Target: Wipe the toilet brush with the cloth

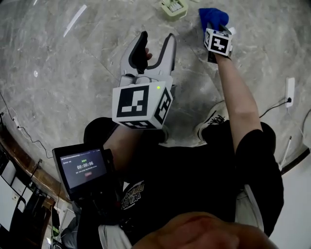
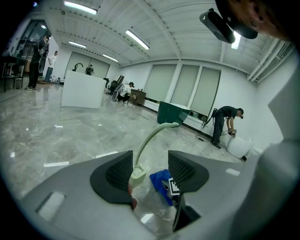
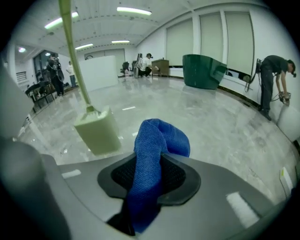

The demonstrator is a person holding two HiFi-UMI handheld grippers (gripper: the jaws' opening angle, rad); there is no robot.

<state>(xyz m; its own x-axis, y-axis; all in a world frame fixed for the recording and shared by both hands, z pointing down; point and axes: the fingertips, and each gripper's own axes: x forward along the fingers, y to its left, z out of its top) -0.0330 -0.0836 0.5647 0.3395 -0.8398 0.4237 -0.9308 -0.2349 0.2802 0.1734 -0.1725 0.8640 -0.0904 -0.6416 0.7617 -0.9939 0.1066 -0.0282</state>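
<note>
A pale green toilet brush stands in its square holder (image 1: 174,7) on the marble floor; its curved handle (image 2: 154,133) rises from the base (image 2: 137,175), and the holder (image 3: 98,131) shows close at the left in the right gripper view. My right gripper (image 3: 149,161) is shut on a blue cloth (image 3: 157,140), which bulges out past the jaws. In the head view the right gripper (image 1: 215,28) and the cloth (image 1: 213,17) sit just right of the holder. My left gripper (image 1: 156,38) hangs open and empty, nearer to me, pointing at the brush.
A white power strip with its cable (image 1: 289,92) lies at the right. A shoe (image 1: 211,121) is below the right arm. A screen device (image 1: 82,168) hangs at my lower left. A green bin (image 3: 201,70), a white counter (image 2: 83,89) and several people stand far off.
</note>
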